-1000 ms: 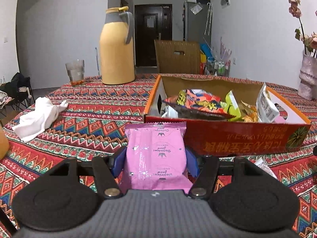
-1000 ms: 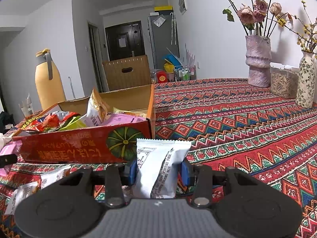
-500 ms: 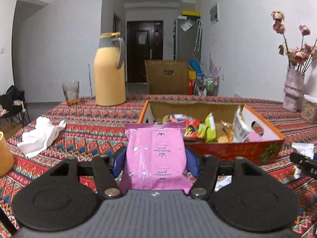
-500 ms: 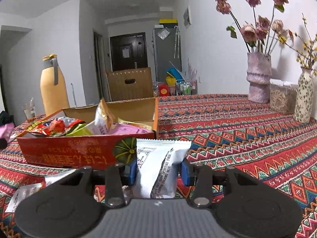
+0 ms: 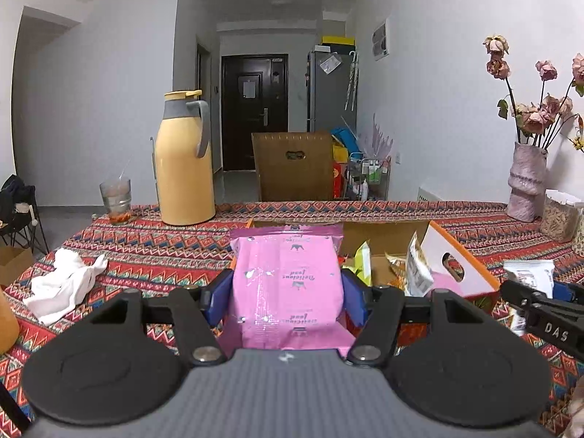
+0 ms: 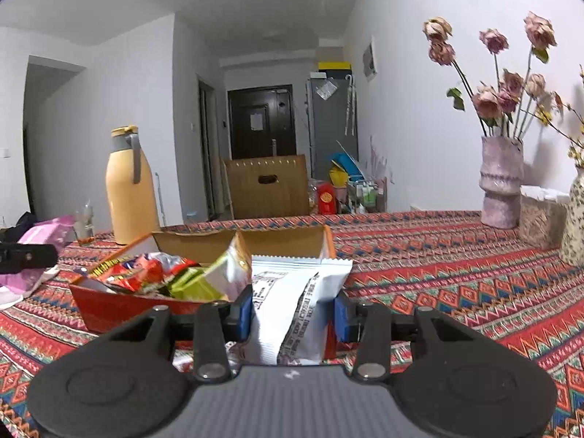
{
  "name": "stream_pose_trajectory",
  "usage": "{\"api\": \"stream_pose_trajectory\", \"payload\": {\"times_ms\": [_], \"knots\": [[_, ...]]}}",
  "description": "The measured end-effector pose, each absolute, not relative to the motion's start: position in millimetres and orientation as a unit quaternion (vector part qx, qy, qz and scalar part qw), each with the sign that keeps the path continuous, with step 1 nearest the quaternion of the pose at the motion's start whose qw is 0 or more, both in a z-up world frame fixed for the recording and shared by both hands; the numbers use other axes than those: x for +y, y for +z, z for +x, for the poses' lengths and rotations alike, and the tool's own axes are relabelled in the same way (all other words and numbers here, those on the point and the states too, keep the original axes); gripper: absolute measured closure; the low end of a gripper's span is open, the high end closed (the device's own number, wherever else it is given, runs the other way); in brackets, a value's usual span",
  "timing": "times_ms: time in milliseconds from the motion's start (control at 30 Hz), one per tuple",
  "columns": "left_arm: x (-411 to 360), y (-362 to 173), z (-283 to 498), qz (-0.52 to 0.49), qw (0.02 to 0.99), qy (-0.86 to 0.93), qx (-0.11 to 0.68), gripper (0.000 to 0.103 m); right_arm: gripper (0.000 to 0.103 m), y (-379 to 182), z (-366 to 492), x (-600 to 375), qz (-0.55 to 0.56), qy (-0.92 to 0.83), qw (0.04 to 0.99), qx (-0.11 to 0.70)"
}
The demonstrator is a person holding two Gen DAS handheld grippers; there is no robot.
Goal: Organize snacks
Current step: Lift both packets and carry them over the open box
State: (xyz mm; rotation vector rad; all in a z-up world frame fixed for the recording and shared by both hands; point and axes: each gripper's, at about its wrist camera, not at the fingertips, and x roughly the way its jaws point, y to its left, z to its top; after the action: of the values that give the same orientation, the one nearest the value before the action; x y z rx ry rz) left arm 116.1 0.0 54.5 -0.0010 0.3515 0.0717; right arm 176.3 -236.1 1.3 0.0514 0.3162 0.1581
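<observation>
Two claws each clamp a snack packet. The left claw (image 5: pixel 287 297) squeezes a pink packet (image 5: pixel 287 284) between its blue pads (image 5: pixel 215 299), the packet standing upright with its print upside down and its crimped top edge rising in front of the snack box (image 5: pixel 461 266). The right claw (image 6: pixel 294 312) is closed on a white packet (image 6: pixel 297 306), likewise upright between blue pads (image 6: pixel 242 310), held just in front of the near right corner of the box (image 6: pixel 109 304). That box is an open cardboard tray with orange-red outer walls, loosely filled with red, green and yellow wrappers (image 6: pixel 157 273), and it sits on the surface (image 6: pixel 456 284) under a red zigzag-patterned cloth. From the left wrist view the white packet (image 5: pixel 529 275) and part of the right claw show at the right edge, beside the box's handle-hole end. Farther out on the surface stand a yellow thermos jug (image 5: pixel 184 162) and a drinking glass (image 5: pixel 116 200) at the far left, a crumpled white cloth (image 5: pixel 64 284) nearer on the left, and a pink vase (image 6: pixel 502 182) of dried roses at the far right beside a clear lidded container (image 6: pixel 542 219).
</observation>
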Motion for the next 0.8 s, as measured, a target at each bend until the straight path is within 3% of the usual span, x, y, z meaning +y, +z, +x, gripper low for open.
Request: {"api": "stream_pose_trajectory", "payload": {"times_ms": [800], "knots": [[-10,74,196,0.003,0.985,0.03,0.169,0.04,0.062,31,254,-201,0.006,0.102,0.985,0.14]]}}
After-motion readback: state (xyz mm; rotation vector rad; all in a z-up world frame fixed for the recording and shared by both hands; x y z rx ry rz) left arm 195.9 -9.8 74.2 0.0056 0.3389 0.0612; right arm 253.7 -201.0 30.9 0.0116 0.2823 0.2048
